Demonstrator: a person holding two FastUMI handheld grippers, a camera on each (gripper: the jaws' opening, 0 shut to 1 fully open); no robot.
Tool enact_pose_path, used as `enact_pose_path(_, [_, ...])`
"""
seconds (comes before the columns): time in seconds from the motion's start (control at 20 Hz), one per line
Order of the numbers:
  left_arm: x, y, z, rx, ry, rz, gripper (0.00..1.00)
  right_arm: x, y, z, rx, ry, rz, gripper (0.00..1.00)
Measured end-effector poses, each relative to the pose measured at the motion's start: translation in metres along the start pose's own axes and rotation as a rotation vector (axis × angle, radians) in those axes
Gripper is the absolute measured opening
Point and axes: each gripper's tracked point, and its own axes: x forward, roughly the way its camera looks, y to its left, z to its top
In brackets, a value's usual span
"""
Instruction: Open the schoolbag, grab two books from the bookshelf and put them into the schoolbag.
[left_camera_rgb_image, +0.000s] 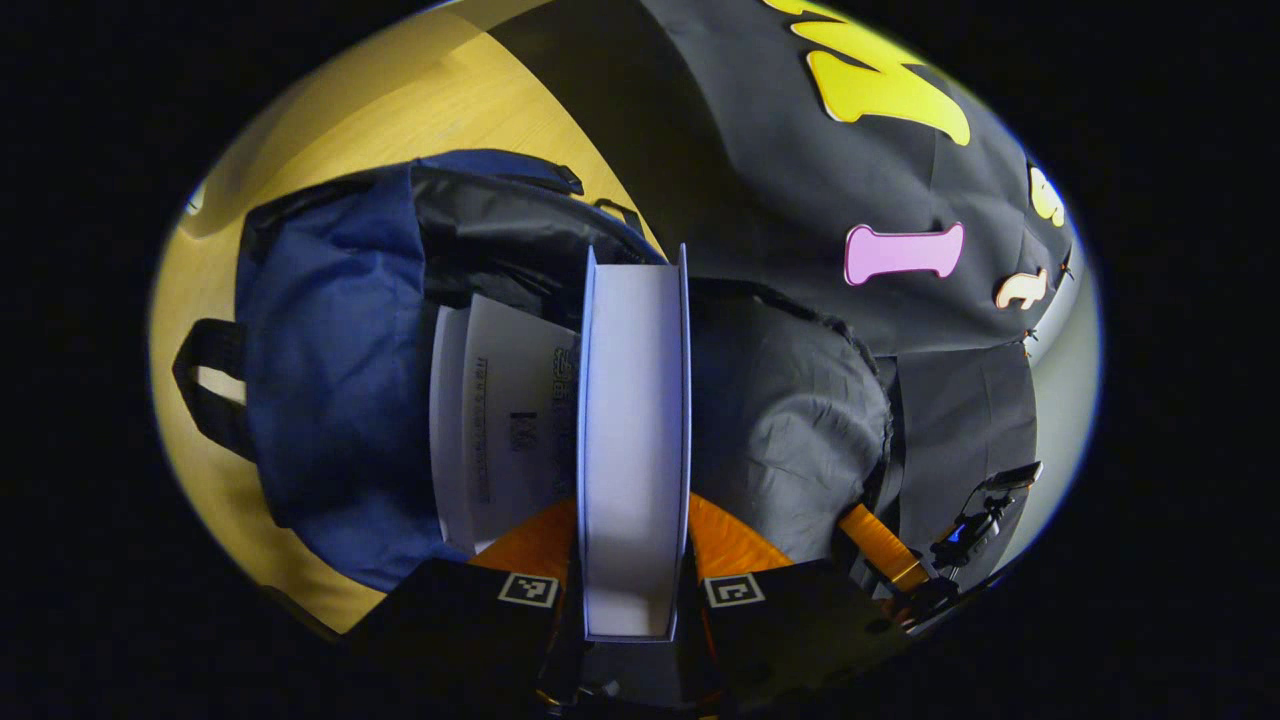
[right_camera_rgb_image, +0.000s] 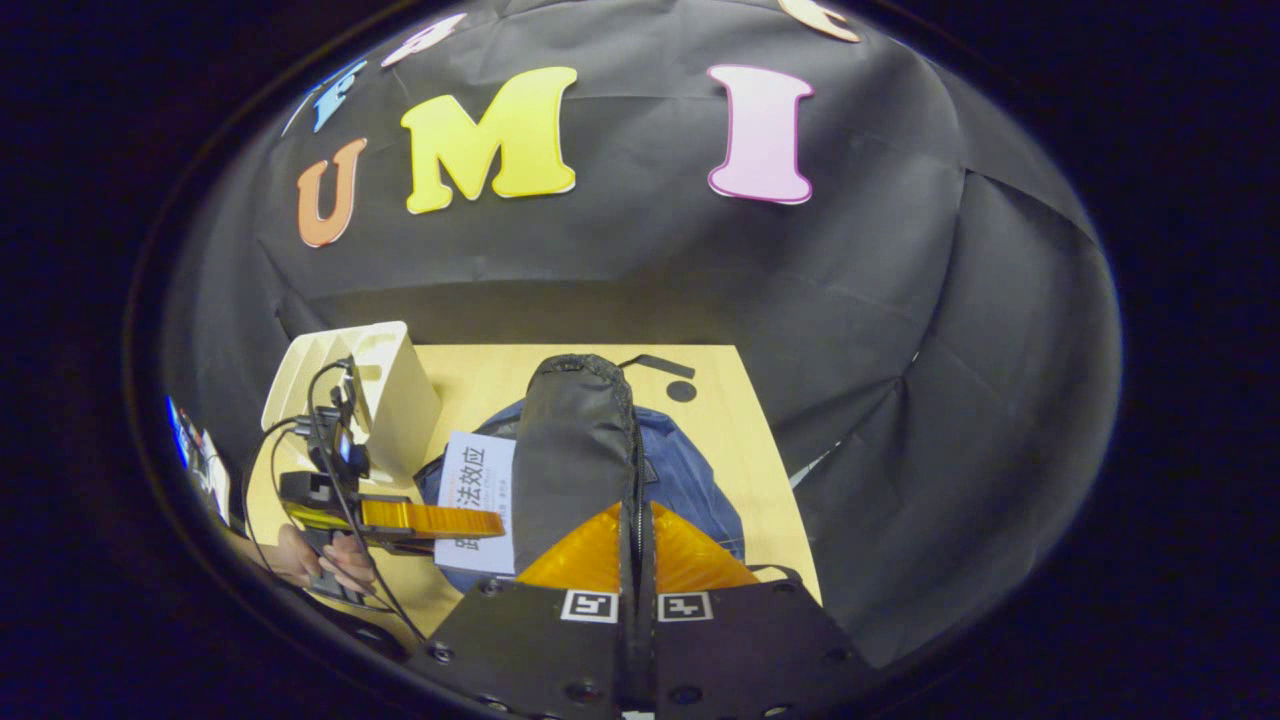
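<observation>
Your left gripper (left_camera_rgb_image: 633, 600) clamps one book (left_camera_rgb_image: 634, 440) above the schoolbag (left_camera_rgb_image: 330, 370) — your right gripper (right_camera_rgb_image: 637, 570) pinches its flap (right_camera_rgb_image: 580, 450); a second book (left_camera_rgb_image: 500, 420) sits inside.

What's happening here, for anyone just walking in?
A person is packing books into a blue schoolbag lying on a wooden table. The left claw grips a white book edge-on, over the bag's mouth, where another book already sits. The right claw pinches the bag's black flap, holding it up. A white bookshelf stands behind.
</observation>
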Motion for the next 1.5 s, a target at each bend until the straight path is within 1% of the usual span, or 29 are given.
enact_pose_path(0.45, [0.026,0.002,0.002,-0.024,0.009,-0.045,0.40,0.006,0.005,0.001,-0.006,0.009,0.004,0.00])
enact_pose_path(0.55, [0.031,0.005,0.003,-0.042,0.005,-0.056,0.40,0.009,0.006,0.002,-0.010,0.010,0.001,0.00])
enact_pose_path(0.65, [0.035,0.011,0.002,-0.066,0.011,-0.057,0.42,0.011,0.010,0.002,-0.011,0.012,0.005,0.00])
enact_pose_path(0.75, [0.041,0.025,0.000,-0.087,0.026,-0.002,0.47,0.014,0.015,0.001,-0.011,0.019,0.014,0.00])
enact_pose_path(0.8, [0.042,0.028,-0.002,-0.102,0.036,-0.003,0.56,0.016,0.017,0.000,-0.011,0.024,0.017,0.00])
enact_pose_path(0.85, [0.042,0.026,0.001,-0.121,0.041,-0.010,0.71,0.017,0.018,0.000,-0.013,0.026,0.016,0.00])
enact_pose_path(0.9, [0.040,0.025,0.000,-0.129,0.056,-0.004,0.75,0.018,0.018,0.000,-0.015,0.024,0.014,0.00])
enact_pose_path(0.95, [0.042,0.026,-0.001,-0.131,0.071,0.008,0.64,0.019,0.019,0.000,-0.014,0.024,0.014,0.00])
enact_pose_path(1.05, [0.040,0.029,-0.003,-0.131,0.102,0.053,0.66,0.019,0.019,0.000,-0.015,0.025,0.010,0.00])
enact_pose_path(1.1, [0.039,0.030,-0.003,-0.125,0.110,0.073,0.69,0.020,0.018,0.001,-0.015,0.025,0.008,0.00])
enact_pose_path(1.15, [0.035,0.030,-0.003,-0.112,0.116,0.091,0.80,0.021,0.018,0.001,-0.015,0.025,0.007,0.00])
enact_pose_path(1.2, [0.031,0.031,-0.004,-0.098,0.130,0.111,0.82,0.020,0.019,0.000,-0.012,0.027,0.011,0.00])
enact_pose_path(1.25, [0.025,0.031,-0.003,-0.086,0.141,0.133,0.74,0.020,0.020,-0.001,-0.010,0.029,0.013,0.02])
enact_pose_path(1.3, [0.020,0.034,-0.003,-0.074,0.152,0.164,0.77,0.020,0.021,-0.002,-0.008,0.030,0.017,0.00])
enact_pose_path(1.45, [0.002,0.032,-0.008,-0.028,0.186,0.248,0.83,0.021,0.027,-0.003,-0.002,0.035,0.032,0.00])
enact_pose_path(1.5, [-0.007,0.031,-0.009,-0.011,0.194,0.278,0.87,0.022,0.030,-0.005,-0.002,0.036,0.037,0.00])
